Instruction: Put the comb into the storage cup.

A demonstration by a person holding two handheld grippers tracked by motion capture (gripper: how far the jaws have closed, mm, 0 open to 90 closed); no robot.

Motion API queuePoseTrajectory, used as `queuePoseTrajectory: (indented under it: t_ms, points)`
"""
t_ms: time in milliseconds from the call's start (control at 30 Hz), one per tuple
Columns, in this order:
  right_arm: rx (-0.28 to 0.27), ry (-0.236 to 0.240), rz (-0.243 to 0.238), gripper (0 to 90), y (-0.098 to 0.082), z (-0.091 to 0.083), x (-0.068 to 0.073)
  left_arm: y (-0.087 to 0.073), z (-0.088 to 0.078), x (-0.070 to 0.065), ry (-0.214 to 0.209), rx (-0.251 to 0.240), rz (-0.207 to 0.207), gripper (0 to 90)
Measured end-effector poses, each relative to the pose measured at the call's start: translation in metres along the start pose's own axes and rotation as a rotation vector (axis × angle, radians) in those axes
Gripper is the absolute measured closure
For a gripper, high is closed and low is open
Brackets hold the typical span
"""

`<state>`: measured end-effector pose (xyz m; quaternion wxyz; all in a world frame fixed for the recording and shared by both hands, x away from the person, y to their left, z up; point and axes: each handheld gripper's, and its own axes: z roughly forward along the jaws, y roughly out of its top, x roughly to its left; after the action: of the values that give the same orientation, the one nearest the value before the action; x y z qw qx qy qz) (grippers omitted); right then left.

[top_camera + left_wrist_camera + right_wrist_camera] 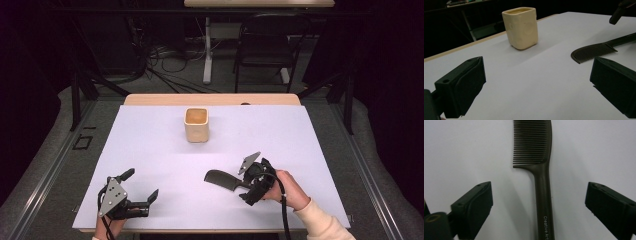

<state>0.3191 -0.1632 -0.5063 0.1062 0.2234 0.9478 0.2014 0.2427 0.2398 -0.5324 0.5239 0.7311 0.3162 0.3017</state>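
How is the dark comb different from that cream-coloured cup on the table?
The comb is black, while the cup is pale cream. The comb lies flat on the white table; the cup stands upright with its mouth open to the top. The comb is long and thin with fine teeth and a handle; the cup is squarish and hollow. The comb's handle lies between the open jaws of the right gripper; the cup stands alone farther back. Neither is gripped.
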Motion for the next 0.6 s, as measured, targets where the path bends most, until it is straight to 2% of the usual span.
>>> queuePoseTrajectory:
  t_ms: [233, 400, 600]
  points:
    - [0.020, -0.039, -0.068, 25.8, 0.010, 0.000, 0.003, 0.000, 0.000, 0.001, 0.007, -0.003, -0.002, 0.1]
    - [0.070, -0.024, -0.123, 45.7, 0.016, 0.007, 0.003, 0.000, 0.000, 0.001, 0.006, -0.002, 0.000, 0.1]
    - [0.116, -0.003, -0.142, 58.1, 0.020, 0.014, -0.002, 0.000, 0.000, 0.001, 0.004, 0.001, 0.002, 0.1]
